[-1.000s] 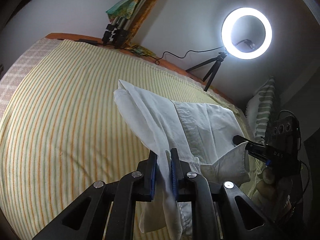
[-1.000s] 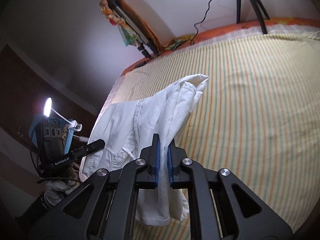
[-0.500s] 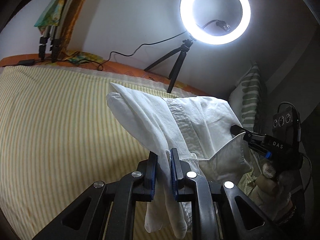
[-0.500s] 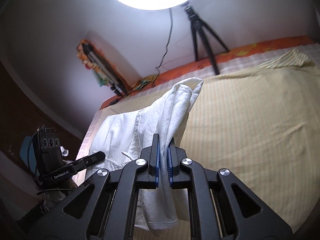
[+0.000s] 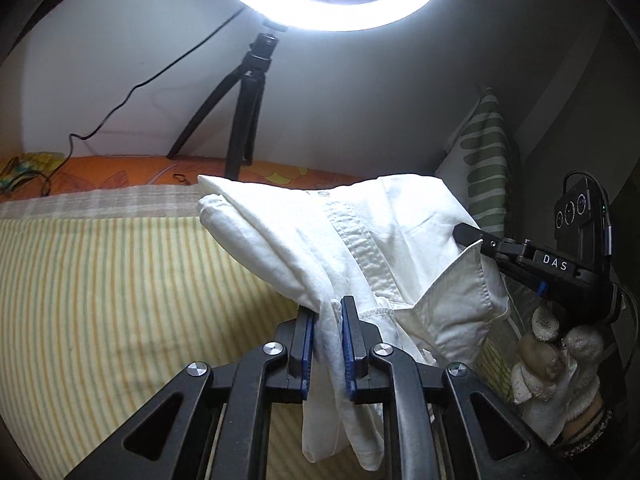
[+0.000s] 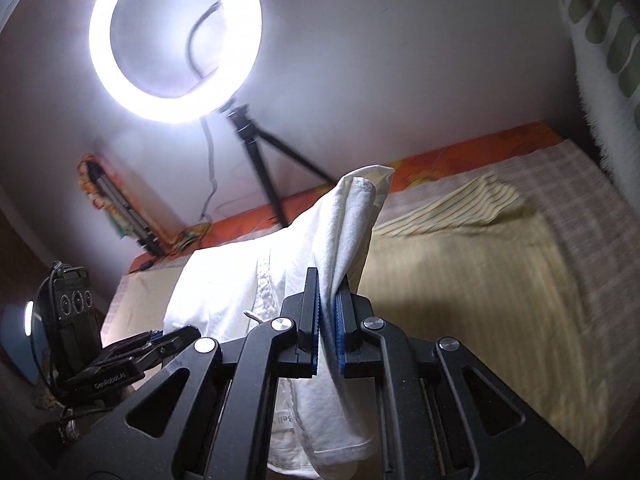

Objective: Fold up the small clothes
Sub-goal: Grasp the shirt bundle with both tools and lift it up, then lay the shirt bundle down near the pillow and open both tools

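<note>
A small white button shirt (image 5: 320,236) hangs in the air above the striped bed, stretched between both grippers. In the left wrist view my left gripper (image 5: 327,316) is shut on a bunched edge of the shirt, and cloth hangs below the blue pads. To its right, my right gripper (image 5: 470,236) pinches the shirt by the collar, held by a gloved hand (image 5: 560,352). Seen from the right wrist, my right gripper (image 6: 328,300) is shut on a fold of the shirt (image 6: 224,280), with my left gripper (image 6: 176,336) at the shirt's left edge.
The bed carries a yellow striped sheet (image 5: 100,288) with a rumpled fold (image 6: 460,208) near its far end. A bright ring light (image 5: 332,4) on a black tripod (image 5: 244,120) stands at the bed's far edge by the wall. A green-patterned pillow (image 5: 486,160) leans at the right.
Both grippers have carried the hanging shirt sideways along the bed toward the ring light, which now looms large and close. Both grips stay the same.
</note>
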{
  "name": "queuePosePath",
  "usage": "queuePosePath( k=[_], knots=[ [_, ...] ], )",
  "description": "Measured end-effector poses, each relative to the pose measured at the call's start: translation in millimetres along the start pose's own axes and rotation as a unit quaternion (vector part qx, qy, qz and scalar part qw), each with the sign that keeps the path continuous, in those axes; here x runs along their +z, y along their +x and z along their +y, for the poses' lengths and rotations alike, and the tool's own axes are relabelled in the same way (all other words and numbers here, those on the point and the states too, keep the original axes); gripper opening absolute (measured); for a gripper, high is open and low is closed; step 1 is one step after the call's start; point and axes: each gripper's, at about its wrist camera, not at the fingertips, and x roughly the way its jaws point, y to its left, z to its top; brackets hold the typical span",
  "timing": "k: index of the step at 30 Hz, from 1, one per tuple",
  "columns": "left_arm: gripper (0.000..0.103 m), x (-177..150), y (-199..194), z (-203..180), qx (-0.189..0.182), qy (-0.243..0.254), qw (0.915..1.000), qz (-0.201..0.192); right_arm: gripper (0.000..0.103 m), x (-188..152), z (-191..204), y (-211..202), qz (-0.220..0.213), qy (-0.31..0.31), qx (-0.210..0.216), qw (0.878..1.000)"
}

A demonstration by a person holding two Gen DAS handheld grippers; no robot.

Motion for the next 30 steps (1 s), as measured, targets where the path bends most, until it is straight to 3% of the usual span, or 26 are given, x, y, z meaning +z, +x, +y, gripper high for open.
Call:
queuePosePath(
  k=[10,19,21,24,26,28,30],
  knots=[
    [0.01,13.4,68.2,-23.2,0.013,0.026,0.9994,0.019,0.007,24.3,-55.3,19.2,-0.011,0.011,-0.051,0.999],
    [0.012,12.7,79.0,-25.8,0.032,0.039,0.9983,0.028,0.008,25.0,-74.6,36.1,0.0,0.006,-0.107,0.994],
    [0.02,14.2,82.1,-30.4,0.037,0.044,0.9979,0.031,0.01,24.7,-76.1,37.5,0.003,0.001,-0.123,0.992],
    [0.034,12.2,78.1,-28.9,0.039,0.048,0.9975,0.035,0.016,24.8,-77.8,36.8,0.001,-0.005,-0.158,0.987],
    [0.04,11.6,75.3,-30.2,0.041,0.05,0.9974,0.033,0.039,25.0,-78.5,33.4,-0.003,-0.004,-0.169,0.986],
    [0.049,11.6,72.1,-31.1,0.042,0.049,0.9974,0.031,0.055,25.6,-76.2,25.3,-0.017,-0.008,-0.177,0.984],
    [0.063,11.6,67.6,-30.6,0.046,0.047,0.9974,0.029,0.06,27.1,-72.8,18.6,-0.026,-0.012,-0.179,0.983]
  ],
)
